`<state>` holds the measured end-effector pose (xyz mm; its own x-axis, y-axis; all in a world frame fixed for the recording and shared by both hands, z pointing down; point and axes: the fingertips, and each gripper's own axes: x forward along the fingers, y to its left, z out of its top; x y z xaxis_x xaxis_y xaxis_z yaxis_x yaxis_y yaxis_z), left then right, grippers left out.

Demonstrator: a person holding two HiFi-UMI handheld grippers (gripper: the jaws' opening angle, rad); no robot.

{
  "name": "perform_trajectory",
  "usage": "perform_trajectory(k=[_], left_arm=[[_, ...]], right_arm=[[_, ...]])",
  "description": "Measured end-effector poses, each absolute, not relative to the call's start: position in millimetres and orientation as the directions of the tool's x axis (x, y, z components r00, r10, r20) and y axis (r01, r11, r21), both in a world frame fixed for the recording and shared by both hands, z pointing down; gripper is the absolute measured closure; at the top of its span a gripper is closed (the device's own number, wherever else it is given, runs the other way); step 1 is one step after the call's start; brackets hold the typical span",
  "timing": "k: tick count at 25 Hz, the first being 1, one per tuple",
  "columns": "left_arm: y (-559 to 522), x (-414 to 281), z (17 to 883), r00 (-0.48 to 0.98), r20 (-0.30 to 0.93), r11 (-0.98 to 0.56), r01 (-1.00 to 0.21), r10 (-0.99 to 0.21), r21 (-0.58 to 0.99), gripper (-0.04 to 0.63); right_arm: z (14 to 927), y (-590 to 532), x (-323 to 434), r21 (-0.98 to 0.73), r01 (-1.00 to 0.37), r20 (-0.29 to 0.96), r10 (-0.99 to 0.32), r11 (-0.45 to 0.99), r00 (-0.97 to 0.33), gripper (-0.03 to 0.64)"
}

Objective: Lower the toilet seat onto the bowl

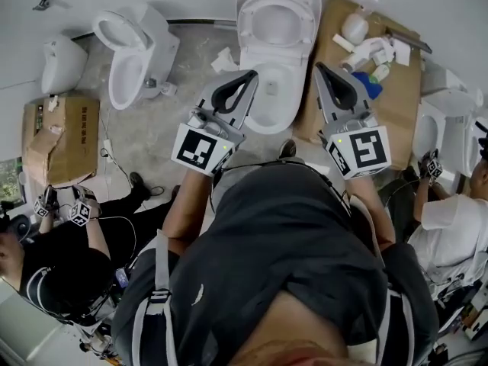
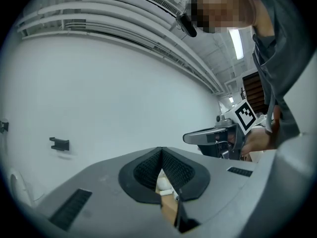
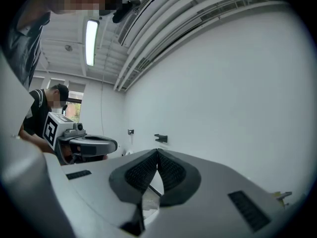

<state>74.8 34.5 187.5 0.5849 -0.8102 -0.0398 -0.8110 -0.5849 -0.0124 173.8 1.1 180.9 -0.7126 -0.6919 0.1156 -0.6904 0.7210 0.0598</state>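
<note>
Left gripper [image 1: 250, 75] and right gripper [image 1: 321, 68], both closed empty, flank the bowl [image 1: 264, 122], toilet seat [image 1: 278, 23] raised beyond.

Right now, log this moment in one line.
left hand-held gripper: shut, empty | right hand-held gripper: shut, empty | toilet seat: up, untouched

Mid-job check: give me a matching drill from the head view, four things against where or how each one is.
Things:
1. left gripper
2. nearest toilet
3. cardboard box
4. blue object

Places or states:
A. lies on the cardboard sheet at the right
B. on the floor at the far left
C. jaws shut, nothing between them
D. white, straight ahead of the person

Pairs: 1-C, 2-D, 3-B, 4-A
</note>
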Motion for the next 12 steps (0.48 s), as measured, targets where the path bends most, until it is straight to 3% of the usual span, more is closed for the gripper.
perform_trajectory(k=[12], left_arm=[[7.0, 42.1, 201.2, 0.624, -0.026, -0.625, -0.781, -0.781, 0.016, 0.592]], right_arm=[[196.8, -21.9, 148.9, 0.049, -0.739, 0.147, -0.736, 0.672, -0.66, 0.609]])
